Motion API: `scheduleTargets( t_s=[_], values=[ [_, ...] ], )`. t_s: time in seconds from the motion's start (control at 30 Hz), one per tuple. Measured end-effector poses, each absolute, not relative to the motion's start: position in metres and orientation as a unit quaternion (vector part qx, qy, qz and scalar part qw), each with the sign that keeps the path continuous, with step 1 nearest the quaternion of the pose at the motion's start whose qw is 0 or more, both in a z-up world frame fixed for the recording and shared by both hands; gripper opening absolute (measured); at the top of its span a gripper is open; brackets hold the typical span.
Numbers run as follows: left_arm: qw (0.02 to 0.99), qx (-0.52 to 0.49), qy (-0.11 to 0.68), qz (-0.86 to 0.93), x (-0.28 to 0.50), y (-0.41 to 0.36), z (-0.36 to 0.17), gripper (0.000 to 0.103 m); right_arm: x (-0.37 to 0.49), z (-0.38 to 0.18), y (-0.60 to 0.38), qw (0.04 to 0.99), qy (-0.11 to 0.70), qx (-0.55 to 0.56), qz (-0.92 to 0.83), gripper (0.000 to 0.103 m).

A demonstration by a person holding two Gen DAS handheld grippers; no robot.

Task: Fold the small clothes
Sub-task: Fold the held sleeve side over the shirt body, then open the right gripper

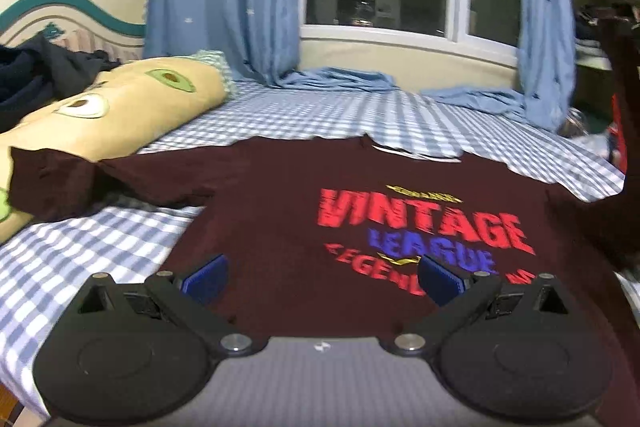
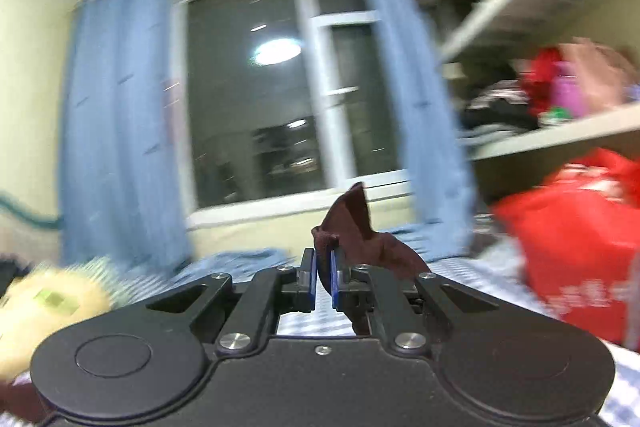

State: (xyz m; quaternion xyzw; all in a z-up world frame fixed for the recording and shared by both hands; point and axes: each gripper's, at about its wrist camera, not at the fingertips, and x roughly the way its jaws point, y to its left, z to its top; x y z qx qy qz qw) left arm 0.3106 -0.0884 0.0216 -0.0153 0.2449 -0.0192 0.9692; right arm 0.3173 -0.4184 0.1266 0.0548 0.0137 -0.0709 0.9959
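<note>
Lifting one side of the dark maroon cotton T-shirt with the red and blue "VINTAGE LEAGUE" print (image 1: 304,211) looks like the step in hand: the first fold, side brought over toward the middle. The shirt lies print-up on the blue-and-white checked bed sheet (image 1: 340,115), its body flat; on the side away from the yellow avocado-print bolster pillow (image 1: 120,107), the fabric rises off the sheet toward the edge of the left view. The sleeve on the pillow side rests partly against that pillow.

The right gripper (image 2: 324,281) has its blue-padded fingers (image 2: 313,281) pinched shut on a bunched corner of the maroon cloth, which sticks up above them, held high in front of the dark window with the white frame (image 2: 256,107) (the view is heavily smeared, so how much cloth trails below cannot be told). The left gripper (image 1: 322,275) hovers low over the shirt's hem end, fingers spread wide apart, holding nothing.

Next, I judge, the raised side wants carrying across the print toward the pillow and laying down flat, with the free gripper pinning or smoothing the body so it does not drag along the sheet.
</note>
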Motion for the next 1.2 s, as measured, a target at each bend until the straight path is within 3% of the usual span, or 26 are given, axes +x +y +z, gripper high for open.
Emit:
scheduleTargets(
  t_s=[0.43, 0.5, 0.67, 0.87, 1.1, 1.2],
  values=[
    [0.965, -0.049, 0.248, 0.075, 0.318, -0.027, 0.015, 0.103, 0.371, -0.008, -0.23, 0.955, 0.265, -0.068, 0.109, 0.01],
    [0.964, -0.048, 0.251, 0.079, 0.321, -0.026, 0.013, 0.103, 0.364, -0.017, -0.228, 0.947, 0.287, -0.06, 0.132, 0.017],
    [0.965, -0.039, 0.248, 0.071, 0.329, -0.036, 0.013, 0.103, 0.327, -0.006, -0.241, 0.945, 0.281, -0.051, 0.159, 0.07],
    [0.97, -0.032, 0.239, 0.025, 0.345, -0.071, 0.011, 0.103, 0.272, 0.005, -0.318, 0.964, 0.249, -0.036, 0.091, 0.099],
    [0.967, -0.004, 0.251, -0.032, 0.381, -0.125, -0.006, 0.103, 0.237, -0.021, -0.399, 0.96, 0.261, -0.052, -0.087, 0.1],
    [0.962, 0.036, 0.271, -0.018, 0.393, -0.144, -0.022, 0.103, 0.246, -0.035, -0.415, 0.951, 0.269, -0.078, -0.129, 0.086]
  ],
)
